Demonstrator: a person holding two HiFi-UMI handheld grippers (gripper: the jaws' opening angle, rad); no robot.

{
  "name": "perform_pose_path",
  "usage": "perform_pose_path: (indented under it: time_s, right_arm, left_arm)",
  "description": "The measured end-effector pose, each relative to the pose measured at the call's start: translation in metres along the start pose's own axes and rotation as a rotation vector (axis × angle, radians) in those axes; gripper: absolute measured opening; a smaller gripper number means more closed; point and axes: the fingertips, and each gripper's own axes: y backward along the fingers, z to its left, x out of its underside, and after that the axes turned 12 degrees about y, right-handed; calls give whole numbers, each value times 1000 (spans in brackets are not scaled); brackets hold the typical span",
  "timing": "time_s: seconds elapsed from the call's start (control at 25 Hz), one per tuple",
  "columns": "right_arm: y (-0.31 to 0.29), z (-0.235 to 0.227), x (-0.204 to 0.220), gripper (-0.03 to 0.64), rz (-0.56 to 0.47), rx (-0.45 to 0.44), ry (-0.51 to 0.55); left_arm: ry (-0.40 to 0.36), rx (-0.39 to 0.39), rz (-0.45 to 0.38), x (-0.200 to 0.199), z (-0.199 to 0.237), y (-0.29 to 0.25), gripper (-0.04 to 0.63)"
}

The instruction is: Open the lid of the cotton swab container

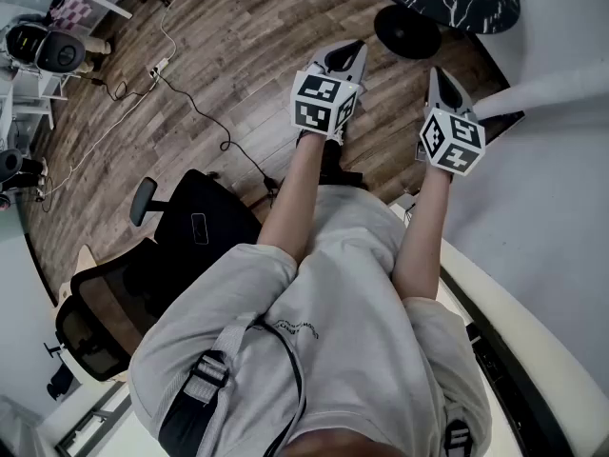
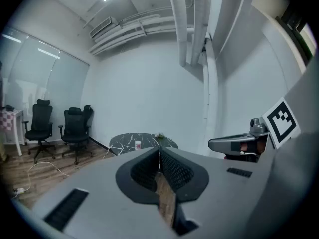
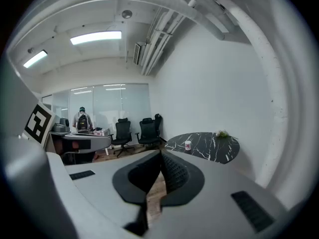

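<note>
Two grippers held out over the wood floor (image 1: 228,46), tilted slightly down, side by side but apart. Left gripper (image 2: 159,156): jaws fully together, nothing between the pads. Right gripper (image 3: 160,158): same, jaws closed on nothing. Marker cubes (image 1: 324,103) sitting on top of both in head view.

Cotton swab container (image 3: 188,145): small, white, red label, upright on the round black marble table (image 3: 214,148), near its left edge in right gripper view. Well apart from both grippers, untouched. Too small to tell the lid state. Small green plant (image 3: 223,133) at the far edge of the same table.

Elsewhere: black office chairs (image 2: 40,126) along the wall, another office chair (image 1: 190,231) just beside the person's left leg, cable (image 1: 205,117) snaking across the floor, a person with a backpack (image 3: 82,121) in the far background of right gripper view.
</note>
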Motion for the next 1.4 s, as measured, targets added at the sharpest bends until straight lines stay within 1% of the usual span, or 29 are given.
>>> perform_pose_path:
  time_s: [0.28,0.48,0.68,0.84,1.08,1.2,1.4]
  right_arm:
    - [-41,-7,-8,34,-2,3,31]
    - [-75,-25,-24,34,-15,11,-3]
    - [-114,-56,-39,35,-7,39,11]
    - [-145,-80,-46,35,-2,56,-3]
    - [-189,-104,-55,35,0,82,-16]
    - [-213,-112,-69,35,-11,93,-27]
    - [-264,-108,-85,35,-11,64,-24]
  left_arm:
    - [-3,-5,-10,-21,28,-30,23]
    - [12,6,-17,-43,42,-66,23]
    - [-3,37,-21,-71,47,-119,23]
    - [-16,56,-14,-90,55,-161,23]
    - [-35,96,-4,-116,72,-212,23]
    - [-45,119,-3,-131,84,-233,23]
    - [-91,143,14,-148,111,-269,23]
